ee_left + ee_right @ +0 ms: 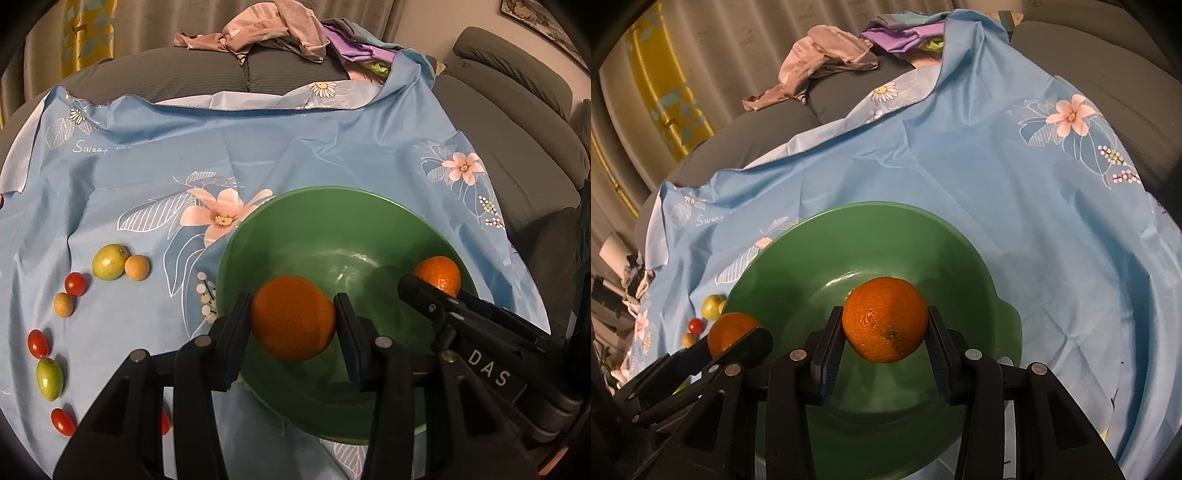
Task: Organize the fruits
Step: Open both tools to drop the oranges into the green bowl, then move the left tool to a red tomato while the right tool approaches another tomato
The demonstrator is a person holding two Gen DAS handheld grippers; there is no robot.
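A green bowl [295, 221] sits on a blue floral cloth [258, 147]; it also shows in the right wrist view [849, 229]. My left gripper [293, 325] is shut on an orange [291, 317] and holds it over the bowl's near left side. My right gripper [885, 328] is shut on a second orange [886, 317] over the bowl's middle. Each gripper shows in the other's view, the right one [436, 288] with its orange [439, 273], the left one [738, 339] with its orange [731, 328].
Left of the bowl lie a green fruit [109, 261], a longer green fruit [49, 378], two tan round fruits [137, 267], and several cherry tomatoes [75, 283]. Crumpled clothes [266, 29] lie on the grey sofa [517, 147] behind.
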